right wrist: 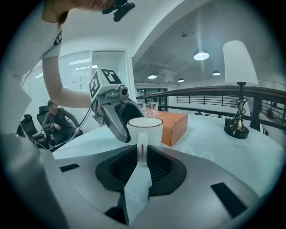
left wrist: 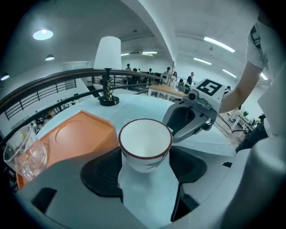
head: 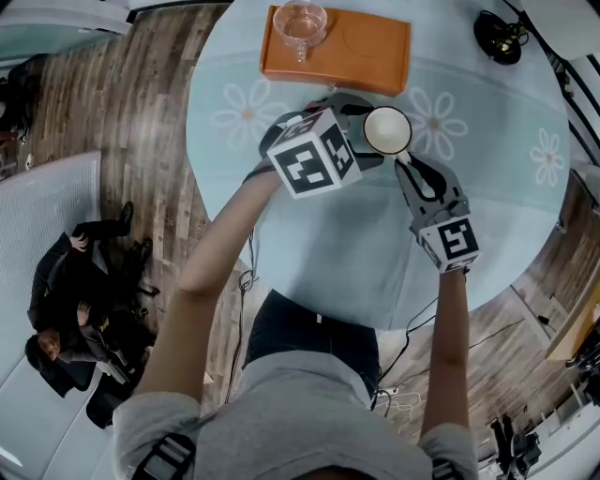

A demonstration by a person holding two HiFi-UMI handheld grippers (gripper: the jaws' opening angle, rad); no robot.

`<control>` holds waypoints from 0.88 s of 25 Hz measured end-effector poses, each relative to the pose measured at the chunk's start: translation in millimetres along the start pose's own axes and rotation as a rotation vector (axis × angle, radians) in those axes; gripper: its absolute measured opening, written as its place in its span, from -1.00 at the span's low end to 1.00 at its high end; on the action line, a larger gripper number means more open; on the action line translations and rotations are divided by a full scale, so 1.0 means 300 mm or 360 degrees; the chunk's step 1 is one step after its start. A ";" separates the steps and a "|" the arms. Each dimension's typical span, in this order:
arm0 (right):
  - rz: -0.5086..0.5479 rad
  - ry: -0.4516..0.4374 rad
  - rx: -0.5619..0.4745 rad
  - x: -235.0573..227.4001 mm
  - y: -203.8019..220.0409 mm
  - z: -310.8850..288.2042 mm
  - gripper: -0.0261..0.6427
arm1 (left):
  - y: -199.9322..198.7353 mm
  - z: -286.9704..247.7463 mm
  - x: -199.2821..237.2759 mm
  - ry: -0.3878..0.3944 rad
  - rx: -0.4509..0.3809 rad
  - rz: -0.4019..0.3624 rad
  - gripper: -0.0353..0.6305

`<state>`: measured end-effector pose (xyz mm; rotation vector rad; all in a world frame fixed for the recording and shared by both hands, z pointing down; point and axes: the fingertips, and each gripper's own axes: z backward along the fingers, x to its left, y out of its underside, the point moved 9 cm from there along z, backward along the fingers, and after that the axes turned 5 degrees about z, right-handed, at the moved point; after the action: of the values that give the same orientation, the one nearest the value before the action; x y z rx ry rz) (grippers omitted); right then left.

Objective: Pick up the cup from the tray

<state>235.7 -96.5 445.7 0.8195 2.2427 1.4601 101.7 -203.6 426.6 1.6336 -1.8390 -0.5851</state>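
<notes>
The white cup (head: 387,130) is rimmed dark red, the tray (head: 367,49) orange, the pale-blue table (head: 328,246) white-daisy-patterned.

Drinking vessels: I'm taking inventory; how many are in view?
2. A clear glass stands on the orange rectangular tray; a white ceramic cup with a dark rim is off it, gripped by the left hand-held gripper and the right hand-held gripper. None seems hidden.

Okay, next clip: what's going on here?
A person holds a white cup with two handheld grippers. The left gripper clamps the cup's body and the right gripper pinches its handle. The cup is already off the orange tray, over the table just in front of it. A glass stands on the tray.
</notes>
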 end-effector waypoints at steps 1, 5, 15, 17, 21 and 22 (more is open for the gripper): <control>0.0006 0.0002 0.0015 -0.003 0.009 -0.004 -0.73 | 0.005 -0.011 0.002 -0.0001 0.0002 0.0002 0.11; 0.0013 0.0000 0.0040 -0.010 0.039 -0.015 -0.73 | 0.019 -0.040 0.008 -0.0007 -0.0007 0.0005 0.12; 0.0145 0.0021 -0.0003 0.030 0.051 -0.025 -0.73 | 0.039 -0.050 -0.022 -0.0064 -0.0113 -0.0024 0.16; 0.0129 0.0042 -0.0010 0.037 0.051 -0.025 -0.73 | 0.042 -0.051 -0.028 -0.0085 -0.0141 -0.0012 0.16; 0.0067 0.0081 -0.0007 0.042 0.059 -0.022 -0.73 | 0.049 -0.054 -0.038 -0.0142 -0.0201 -0.0017 0.17; 0.0072 0.0085 -0.0016 0.043 0.056 -0.023 -0.73 | 0.052 -0.054 -0.041 -0.0159 -0.0216 -0.0014 0.17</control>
<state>226.6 -88.0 464.2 0.8430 2.2678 1.5297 102.3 -188.1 447.0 1.5487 -1.8208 -0.7907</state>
